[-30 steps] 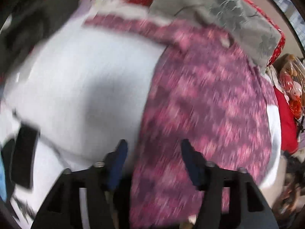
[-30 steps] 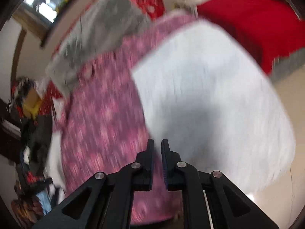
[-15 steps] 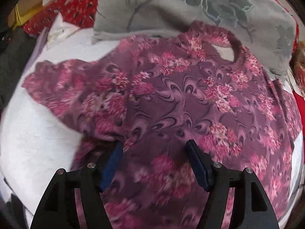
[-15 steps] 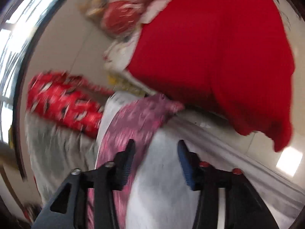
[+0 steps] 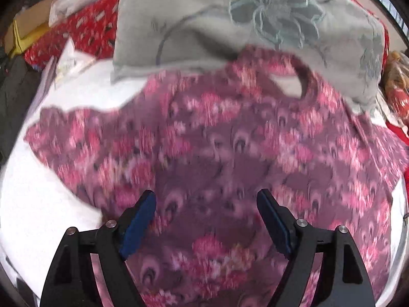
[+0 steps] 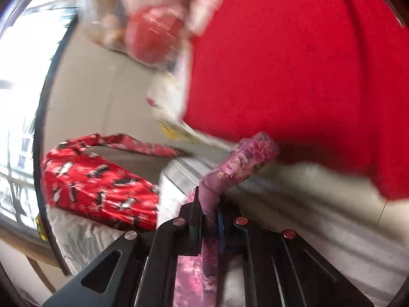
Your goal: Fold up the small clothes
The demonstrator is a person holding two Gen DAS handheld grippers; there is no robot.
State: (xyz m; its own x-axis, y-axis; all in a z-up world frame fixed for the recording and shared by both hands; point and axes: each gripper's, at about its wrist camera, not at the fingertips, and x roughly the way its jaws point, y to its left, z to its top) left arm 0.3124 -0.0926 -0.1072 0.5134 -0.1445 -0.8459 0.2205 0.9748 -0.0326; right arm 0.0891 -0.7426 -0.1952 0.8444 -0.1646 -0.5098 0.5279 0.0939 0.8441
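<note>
A purple shirt with pink flowers (image 5: 230, 153) lies spread face up on a white sheet (image 5: 38, 204), neck hole at the far side, one sleeve out to the left. My left gripper (image 5: 205, 212) is open and empty, low over the shirt's lower middle. My right gripper (image 6: 208, 204) is shut on the shirt's other sleeve (image 6: 240, 163), whose end sticks up past the fingertips.
A grey flowered pillow (image 5: 242, 23) lies past the shirt's collar. A red patterned cushion (image 6: 97, 184) and a big red blanket (image 6: 306, 64) lie beyond the bed edge. Cardboard and bags (image 5: 33, 25) sit far left.
My right gripper was open half a second ago and has shut on the sleeve end. My left gripper moved over the shirt and stays open.
</note>
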